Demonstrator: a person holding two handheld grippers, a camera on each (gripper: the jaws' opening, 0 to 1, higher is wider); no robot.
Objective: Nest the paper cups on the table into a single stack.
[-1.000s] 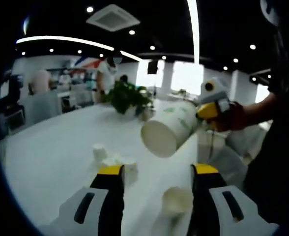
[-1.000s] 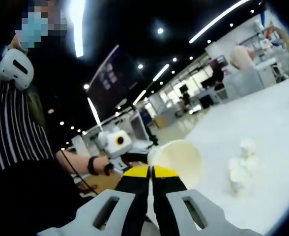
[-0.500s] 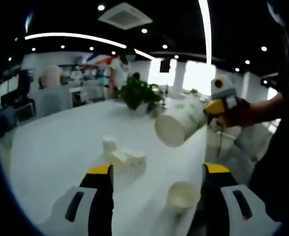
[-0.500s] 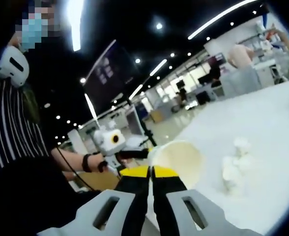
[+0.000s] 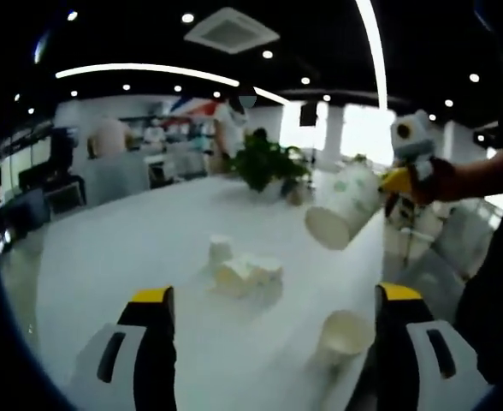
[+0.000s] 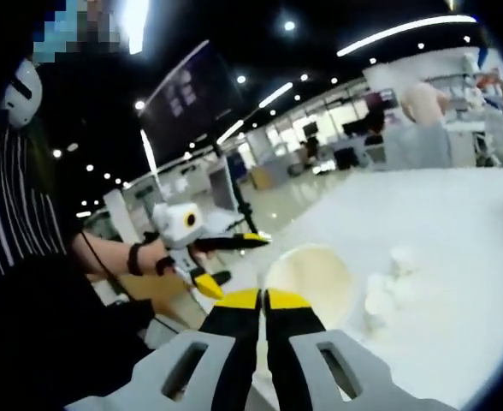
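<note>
So the right gripper [image 6: 263, 301] had its two jaws pinched together on the wall of a paper cup [image 6: 311, 272], holding it up in the air tipped over on its side with the open mouth pointing away, which to me looked like the obvious way to carry it so the mouth could go down over another cup. From the left gripper view you could see that same held cup [image 5: 344, 207] hanging above the far edge of the white table [image 5: 132, 257], well off the surface. The left gripper [image 5: 277, 304] was a different story: jaws spread wide apart, nothing between them, hovering low over the table. Just ahead of its right-hand jaw stood a single cup [image 5: 346, 336], upright with the mouth up, and my guess was that's why the jaws were open, ready to steady or grab that one. Further out near the middle of the table sat a little cluster of cups [image 5: 239, 270], some tipped over and touching, though it was too blurry to count them. A potted plant [image 5: 269, 165] sat at the far end, out of the way.
</note>
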